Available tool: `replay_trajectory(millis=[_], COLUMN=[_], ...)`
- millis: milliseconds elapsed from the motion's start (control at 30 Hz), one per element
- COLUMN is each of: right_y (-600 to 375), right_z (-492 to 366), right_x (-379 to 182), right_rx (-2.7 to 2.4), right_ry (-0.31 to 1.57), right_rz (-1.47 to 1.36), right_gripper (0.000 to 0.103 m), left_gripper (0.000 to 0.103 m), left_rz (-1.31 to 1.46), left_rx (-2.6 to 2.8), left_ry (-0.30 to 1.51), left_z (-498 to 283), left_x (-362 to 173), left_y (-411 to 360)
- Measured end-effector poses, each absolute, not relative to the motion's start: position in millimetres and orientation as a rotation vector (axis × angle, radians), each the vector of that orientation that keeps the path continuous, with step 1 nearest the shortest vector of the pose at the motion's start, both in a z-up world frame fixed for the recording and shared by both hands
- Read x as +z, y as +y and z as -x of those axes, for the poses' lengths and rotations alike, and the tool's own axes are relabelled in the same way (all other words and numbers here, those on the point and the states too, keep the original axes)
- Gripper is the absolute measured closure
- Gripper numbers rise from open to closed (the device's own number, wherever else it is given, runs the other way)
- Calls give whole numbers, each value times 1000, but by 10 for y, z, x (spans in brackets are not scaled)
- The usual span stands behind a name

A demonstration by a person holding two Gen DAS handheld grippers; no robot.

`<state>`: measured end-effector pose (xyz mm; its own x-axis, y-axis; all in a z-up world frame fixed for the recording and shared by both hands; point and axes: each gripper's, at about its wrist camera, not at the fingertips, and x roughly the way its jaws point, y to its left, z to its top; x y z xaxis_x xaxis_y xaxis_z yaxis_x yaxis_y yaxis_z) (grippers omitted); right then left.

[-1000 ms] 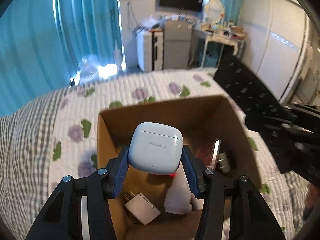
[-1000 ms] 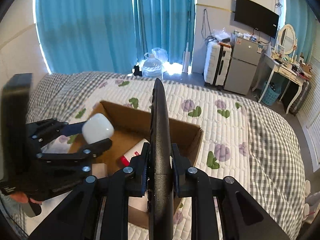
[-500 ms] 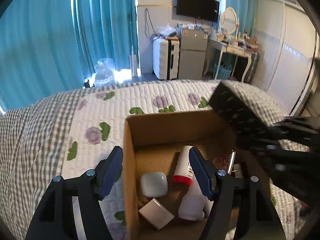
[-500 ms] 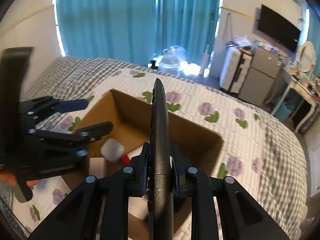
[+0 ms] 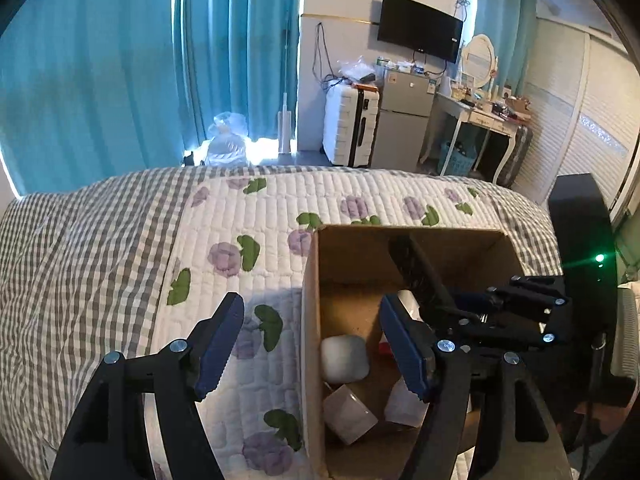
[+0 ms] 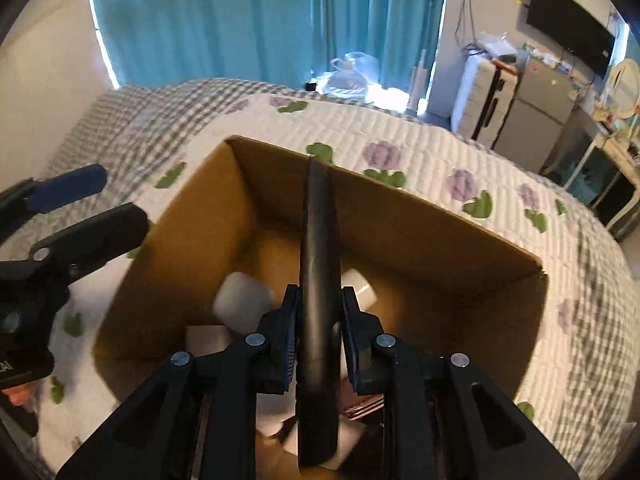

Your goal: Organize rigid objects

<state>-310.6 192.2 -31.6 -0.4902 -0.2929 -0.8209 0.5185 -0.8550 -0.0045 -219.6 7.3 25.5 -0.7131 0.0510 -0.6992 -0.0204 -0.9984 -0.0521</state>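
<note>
Inside the cardboard box (image 6: 460, 248) on a quilted bed, the right gripper (image 6: 320, 332) has its jaws flanking a long black remote control (image 6: 318, 264), which stands on edge between them and points toward the far wall of the box; those jaws have just been opening a little, and a thin gap shows on each side of the remote, so whether the pads press on it cannot be told. Beneath it, on the box floor, lie a white earbud case (image 6: 242, 302), a white square charger block (image 6: 206, 338) and other white items, partly hidden and blurred. Over the box's near-left wall, the left gripper (image 5: 316, 344) hangs with its blue-padded jaws spread wide and nothing between them; they have just been opening too. From its wrist view, the earbud case (image 5: 345, 358) rests on the box bottom against the left wall, with the charger block (image 5: 349, 414) just in front of it and a white bottle with a red band half hidden behind the right finger (image 5: 402, 346). From that same view the remote (image 5: 418, 268) slants down into the box (image 5: 314, 280), carried by the right gripper (image 5: 444, 300) reaching in from the right. Around the box spreads the flowered quilt (image 5: 256, 216), with a grey checked blanket (image 5: 76, 248) alongside. Beyond stand teal curtains (image 5: 120, 72), a white suitcase (image 5: 350, 124), a small fridge (image 5: 404, 120), a wall television (image 5: 420, 38) and a dressing table (image 5: 480, 112).
</note>
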Motion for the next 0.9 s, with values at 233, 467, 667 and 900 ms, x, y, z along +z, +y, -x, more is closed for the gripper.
replay_trajectory(millis=[233,467,667,900], right_y=[2033,2222,2379,2678], right_z=[2966,2547,1815,1055], right_x=[-86,574,1193,1675], right_rx=[-2409,-2521,-2641,-2826], right_ry=[324,308,336,267], right_rz=[-1192,-1060,-865,-613], right_gripper=[50,50,50,12], left_gripper=[30,30,25,21], left_rz=[1205,1005,715,387], left_rx=[2866,2949,3022,3089], left_ry=[-105,-118,-126,-16], left_z=[2090,1641,992,310], left_x=[320,1001,1659,2098], left_y=[-14,25,118,325])
